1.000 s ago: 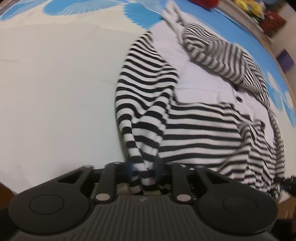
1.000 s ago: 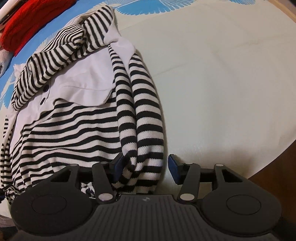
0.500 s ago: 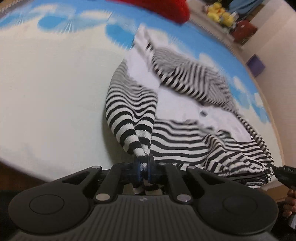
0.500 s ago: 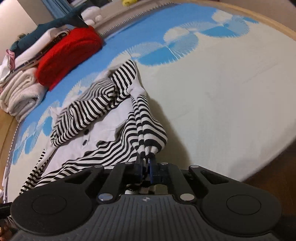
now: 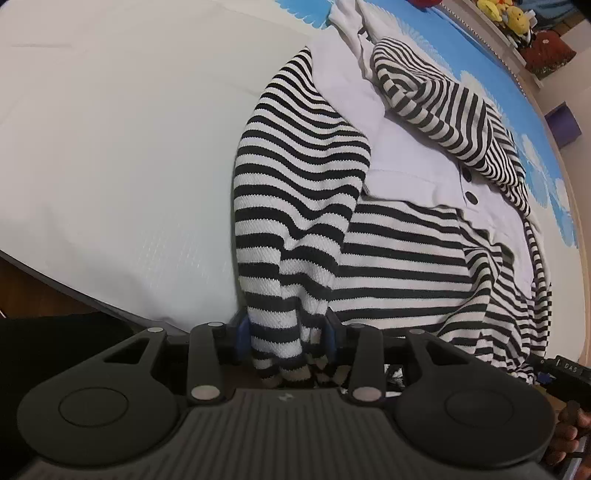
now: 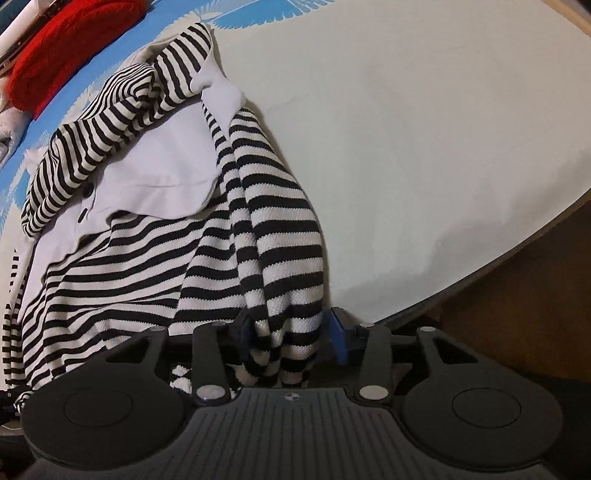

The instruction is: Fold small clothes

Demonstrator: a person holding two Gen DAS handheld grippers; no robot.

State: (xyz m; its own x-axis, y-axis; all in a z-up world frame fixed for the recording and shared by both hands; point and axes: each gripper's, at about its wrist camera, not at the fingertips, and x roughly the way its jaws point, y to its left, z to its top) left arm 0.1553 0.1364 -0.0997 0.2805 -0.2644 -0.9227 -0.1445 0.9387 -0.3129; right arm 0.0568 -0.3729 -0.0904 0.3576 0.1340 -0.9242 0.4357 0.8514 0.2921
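A black-and-white striped top [image 5: 406, 258] with a white collar panel and dark buttons lies on the white cloth of the table [image 5: 110, 147]. Its left sleeve [image 5: 295, 177] is folded down along the body, and the cuff end sits between the blue pads of my left gripper [image 5: 286, 332]. Those jaws are opening and no longer pinch the cloth. In the right wrist view the same top [image 6: 129, 266] shows its other sleeve [image 6: 280, 229] running down into my right gripper [image 6: 291, 328]. That gripper's jaws are also opening, with a gap beside the right pad [image 6: 340, 332].
The table's near edge [image 6: 480, 280] runs close to both grippers, with brown floor beyond it. A red knit garment [image 6: 62, 48] lies at the far side on the blue-patterned cloth. Yellow toys [image 5: 506, 14] and a purple box [image 5: 563, 123] stand beyond the table. A hand [image 5: 572, 424] shows at lower right.
Half a second ago both grippers were shut on the sleeve ends and held them lifted. Now the sleeves have come down near the table edge and both pairs of jaws have parted.
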